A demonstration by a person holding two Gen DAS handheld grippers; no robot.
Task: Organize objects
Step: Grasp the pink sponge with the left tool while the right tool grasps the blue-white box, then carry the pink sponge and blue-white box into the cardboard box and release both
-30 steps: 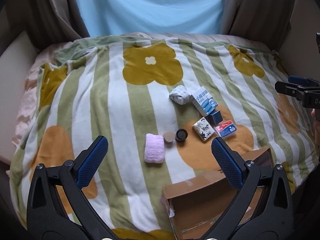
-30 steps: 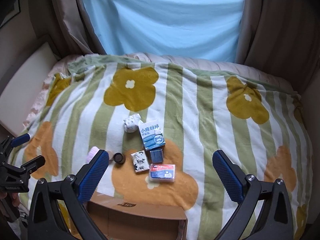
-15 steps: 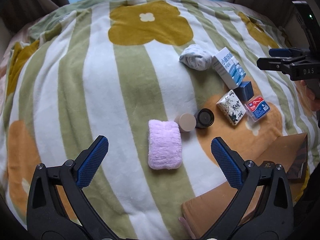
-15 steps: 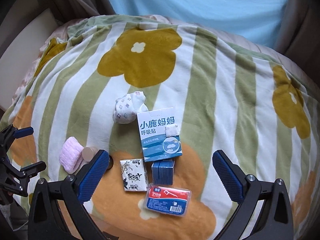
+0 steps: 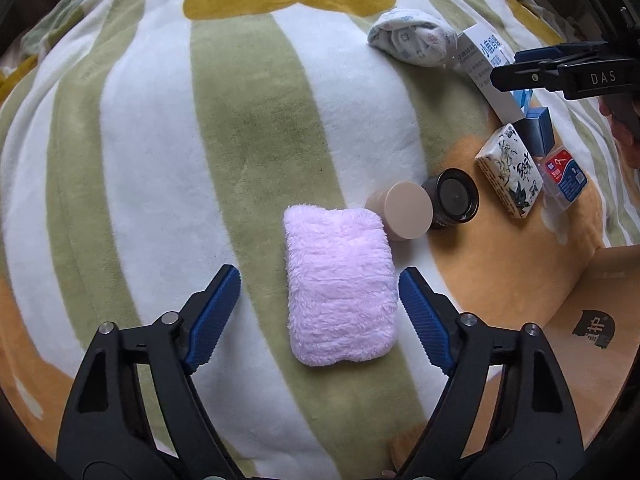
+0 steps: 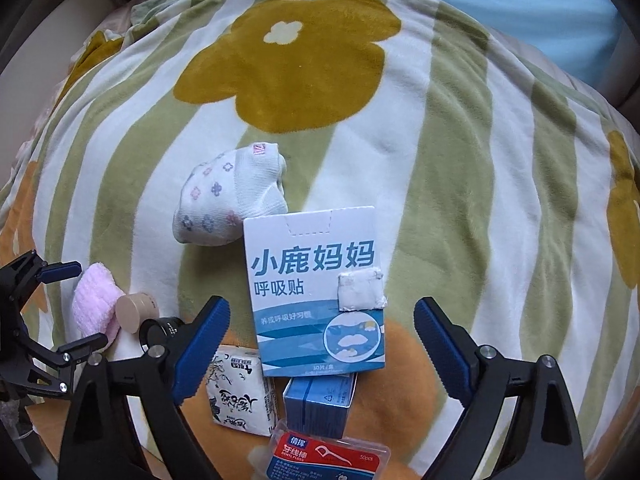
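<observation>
My left gripper [image 5: 319,300] is open, its jaws on either side of a folded pink fluffy towel [image 5: 340,284] lying on the blanket. Right of the towel stand a beige round lid [image 5: 406,210] and a small black jar [image 5: 456,198]. My right gripper [image 6: 320,332] is open, its jaws on either side of the lower part of a white and blue box [image 6: 318,292]. Near the box lie a rolled patterned sock [image 6: 228,198], a tissue pack [image 6: 238,392], a small blue box [image 6: 320,402] and a floss pick case [image 6: 328,458].
Everything lies on a green-striped blanket with yellow flowers [image 5: 240,120]. A cardboard box [image 5: 580,340] sits at the lower right of the left wrist view. The left gripper shows at the left edge of the right wrist view [image 6: 48,312].
Both grippers have moved forward and down toward the blanket. The left one now straddles the pink towel, the right one straddles the white and blue box.
</observation>
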